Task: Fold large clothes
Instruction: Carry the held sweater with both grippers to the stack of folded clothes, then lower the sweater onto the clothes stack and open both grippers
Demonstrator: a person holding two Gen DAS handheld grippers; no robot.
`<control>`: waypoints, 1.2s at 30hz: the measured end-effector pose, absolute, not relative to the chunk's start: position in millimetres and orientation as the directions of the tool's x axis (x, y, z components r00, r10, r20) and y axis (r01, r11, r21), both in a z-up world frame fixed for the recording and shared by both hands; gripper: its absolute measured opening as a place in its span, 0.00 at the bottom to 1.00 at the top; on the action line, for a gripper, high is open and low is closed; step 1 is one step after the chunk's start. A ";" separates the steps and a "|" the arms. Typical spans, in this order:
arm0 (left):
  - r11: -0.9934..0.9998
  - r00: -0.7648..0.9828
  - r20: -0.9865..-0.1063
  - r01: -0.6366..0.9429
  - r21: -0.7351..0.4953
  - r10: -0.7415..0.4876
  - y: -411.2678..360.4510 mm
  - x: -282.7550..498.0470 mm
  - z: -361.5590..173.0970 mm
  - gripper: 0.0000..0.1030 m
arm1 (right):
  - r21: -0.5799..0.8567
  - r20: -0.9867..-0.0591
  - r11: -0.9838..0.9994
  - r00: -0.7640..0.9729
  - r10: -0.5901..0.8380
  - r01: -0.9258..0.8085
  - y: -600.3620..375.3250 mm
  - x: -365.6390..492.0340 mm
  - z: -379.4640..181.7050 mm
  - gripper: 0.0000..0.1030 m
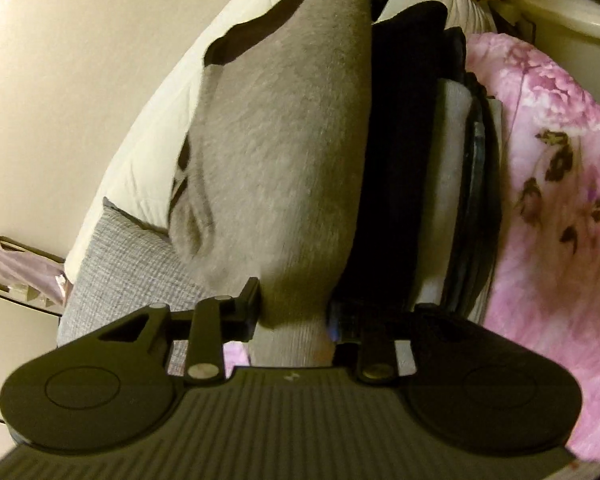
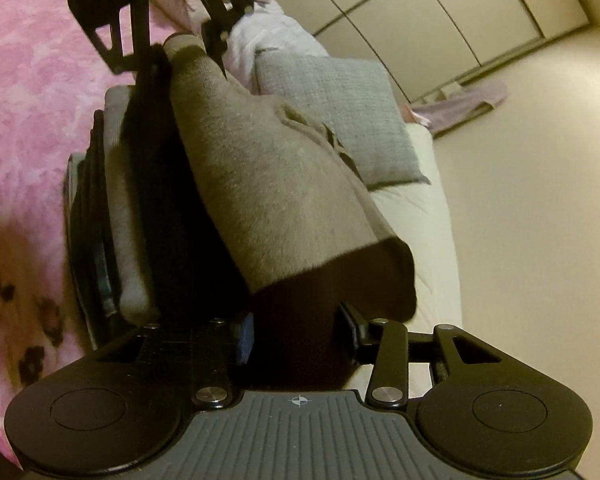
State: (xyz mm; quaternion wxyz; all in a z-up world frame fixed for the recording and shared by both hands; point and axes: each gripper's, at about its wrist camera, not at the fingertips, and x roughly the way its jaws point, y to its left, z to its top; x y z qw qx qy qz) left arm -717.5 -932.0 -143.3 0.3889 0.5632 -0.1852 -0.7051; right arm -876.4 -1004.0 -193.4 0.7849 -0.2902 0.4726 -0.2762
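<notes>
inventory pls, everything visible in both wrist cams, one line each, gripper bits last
grey-brown garment: 1, taupe with a dark end, folded, spanning both grippers above the stack
folded stack: 1, black, grey and dark pieces, beside the garment on the blanket
blanket: 1, pink floral, under the stack
cushion: 1, grey knit, on the mattress
mattress: 1, cream, below garment and cushion
cloth on floor: 1, lilac, by the wardrobe doors
wardrobe doors: cream, far wall
left hand-held gripper: black, garment's pale end between its fingers
right hand-held gripper: black, garment's dark end between its fingers
</notes>
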 end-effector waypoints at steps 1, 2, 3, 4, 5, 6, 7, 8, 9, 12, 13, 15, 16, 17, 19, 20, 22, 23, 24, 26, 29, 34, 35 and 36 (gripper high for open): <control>-0.632 -0.062 -0.654 0.339 0.697 -0.754 -933.9 -717.2 -141.4 0.29 | -0.708 -0.592 0.685 0.385 -0.708 0.172 -1000.7 -875.3 -197.0 0.37; -0.638 -0.064 -0.659 0.335 0.693 -0.750 -933.5 -715.9 -141.5 0.28 | -0.695 -0.604 0.694 0.372 -0.705 0.187 -996.6 -873.4 -201.9 0.25; -0.642 -0.065 -0.663 0.335 0.689 -0.746 -933.6 -715.5 -141.9 0.26 | -0.687 -0.614 0.698 0.353 -0.706 0.201 -992.4 -871.6 -203.3 0.15; -0.646 -0.066 -0.666 0.334 0.687 -0.743 -933.9 -715.2 -142.0 0.25 | -0.682 -0.621 0.700 0.340 -0.707 0.210 -990.9 -867.3 -203.8 0.15; -0.646 -0.065 -0.667 0.334 0.687 -0.743 -933.1 -715.5 -142.1 0.23 | -0.681 -0.621 0.698 0.331 -0.710 0.220 -987.7 -864.1 -202.8 0.14; -0.645 -0.065 -0.667 0.341 0.684 -0.742 -931.8 -715.1 -141.4 0.23 | -0.681 -0.619 0.696 0.327 -0.714 0.228 -982.5 -859.8 -199.3 0.14; -0.644 -0.067 -0.668 0.351 0.679 -0.741 -929.8 -713.9 -140.2 0.23 | -0.681 -0.617 0.693 0.325 -0.717 0.236 -979.4 -860.4 -198.0 0.14; -0.643 -0.069 -0.668 0.362 0.675 -0.741 -926.9 -712.2 -140.1 0.23 | -0.677 -0.618 0.694 0.322 -0.717 0.246 -979.3 -860.2 -197.4 0.14; -0.644 -0.072 -0.668 0.363 0.674 -0.740 -924.2 -712.0 -142.9 0.23 | -0.669 -0.626 0.700 0.319 -0.711 0.249 -981.6 -858.6 -199.3 0.14; -0.655 -0.069 -0.681 0.359 0.665 -0.729 -922.0 -715.7 -157.9 0.23 | -0.659 -0.656 0.721 0.306 -0.690 0.214 -986.7 -852.0 -219.2 0.14; -0.654 -0.066 -0.681 0.358 0.666 -0.730 -922.2 -717.0 -159.4 0.23 | -0.657 -0.658 0.723 0.305 -0.689 0.215 -988.4 -850.0 -219.4 0.14; -0.646 -0.061 -0.678 0.379 0.663 -0.732 -923.7 -717.4 -157.1 0.23 | -0.642 -0.660 0.728 0.308 -0.685 0.241 -993.7 -848.4 -211.9 0.14; -0.644 -0.060 -0.682 0.397 0.654 -0.729 -924.8 -716.2 -153.7 0.23 | -0.638 -0.659 0.729 0.314 -0.684 0.248 -995.2 -850.1 -205.9 0.13; -0.641 -0.060 -0.683 0.414 0.646 -0.728 -924.9 -715.8 -149.9 0.17 | -0.634 -0.657 0.730 0.321 -0.682 0.255 -994.9 -850.6 -202.6 0.12; -0.637 -0.067 -0.682 0.431 0.638 -0.728 -921.6 -716.9 -141.6 0.13 | -0.633 -0.650 0.729 0.332 -0.684 0.262 -988.6 -860.3 -191.5 0.12; -0.638 -0.068 -0.681 0.427 0.640 -0.729 -917.8 -718.6 -138.0 0.12 | -0.636 -0.644 0.726 0.338 -0.686 0.261 -987.0 -863.6 -186.0 0.12; -0.638 -0.070 -0.683 0.436 0.635 -0.727 -913.9 -720.4 -137.0 0.11 | -0.635 -0.651 0.732 0.341 -0.678 0.245 -985.5 -864.6 -187.7 0.12; -0.641 -0.064 -0.691 0.442 0.628 -0.720 -914.9 -720.9 -141.5 0.11 | -0.631 -0.662 0.740 0.337 -0.670 0.232 -985.0 -863.0 -194.5 0.12; -0.645 -0.057 -0.699 0.446 0.621 -0.713 -917.1 -721.4 -147.2 0.11 | -0.636 -0.666 0.741 0.332 -0.668 0.216 -985.0 -860.0 -203.6 0.12; -0.647 -0.045 -0.705 0.442 0.621 -0.708 -919.9 -722.2 -154.4 0.12 | -0.640 -0.669 0.741 0.326 -0.668 0.203 -986.7 -854.0 -214.1 0.13; -0.652 -0.051 -0.708 0.438 0.618 -0.705 -917.5 -720.8 -147.6 0.16 | -0.615 -0.667 0.746 0.336 -0.665 0.257 -989.8 -856.1 -205.9 0.18; -0.669 -0.052 -0.740 0.472 0.574 -0.671 -909.8 -711.5 -127.4 0.23 | -0.554 -0.702 0.787 0.355 -0.618 0.272 -985.8 -867.3 -186.4 0.31; -0.671 -0.054 -0.749 0.488 0.558 -0.661 -908.5 -709.0 -121.3 0.25 | -0.535 -0.708 0.795 0.361 -0.606 0.286 -985.4 -869.8 -180.5 0.32; -0.672 -0.056 -0.757 0.506 0.541 -0.652 -908.2 -706.7 -115.5 0.25 | -0.513 -0.713 0.802 0.369 -0.596 0.306 -986.0 -872.3 -173.5 0.32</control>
